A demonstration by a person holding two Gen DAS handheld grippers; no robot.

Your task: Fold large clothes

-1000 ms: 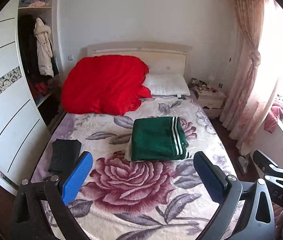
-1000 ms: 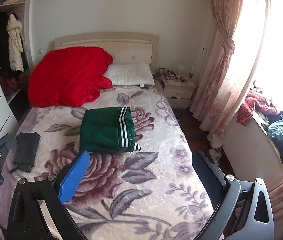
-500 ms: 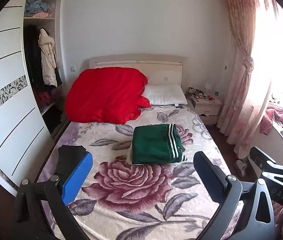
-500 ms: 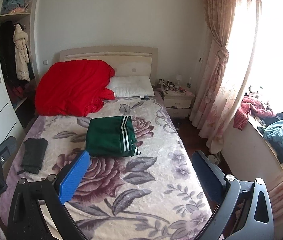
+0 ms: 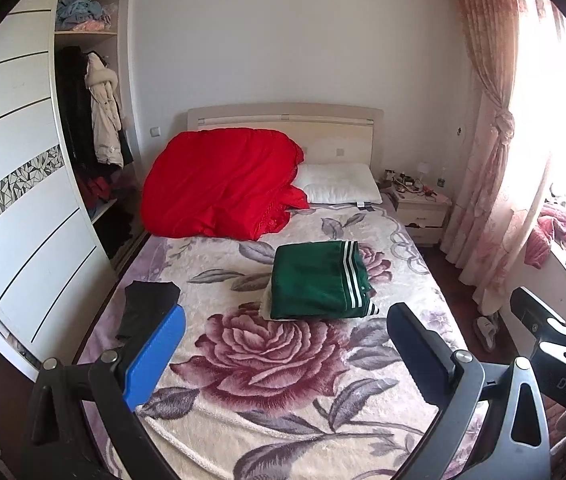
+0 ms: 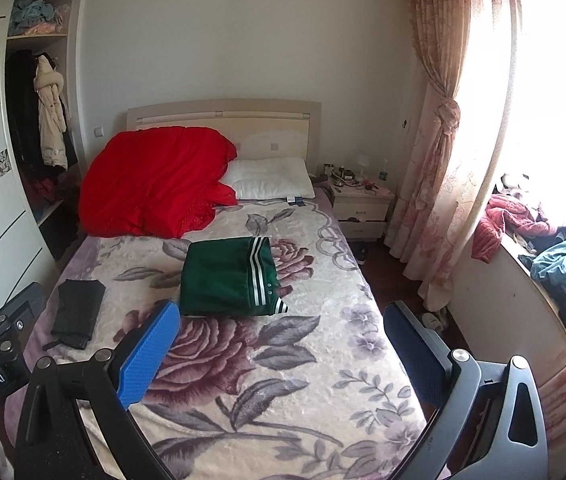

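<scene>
A folded green garment with white stripes (image 5: pixel 319 280) lies on the floral blanket of the bed (image 5: pixel 267 360), also in the right wrist view (image 6: pixel 229 276). A folded black garment (image 5: pixel 147 304) lies near the bed's left edge, also in the right wrist view (image 6: pixel 77 312). My left gripper (image 5: pixel 283 344) is open and empty, held above the foot of the bed, well short of the green garment. My right gripper (image 6: pixel 281 340) is open and empty too, beside the left one.
A red quilt (image 5: pixel 223 184) and white pillow (image 5: pixel 339 184) lie at the headboard. A wardrobe (image 5: pixel 23 200) stands left of the bed. A nightstand (image 5: pixel 423 208), tied curtain (image 5: pixel 495 160) and a sill with clothes (image 6: pixel 555 256) are on the right.
Both grippers have pulled back and up from the bed, so the bed and garments look smaller and more of the room shows. Both stay open and empty.
</scene>
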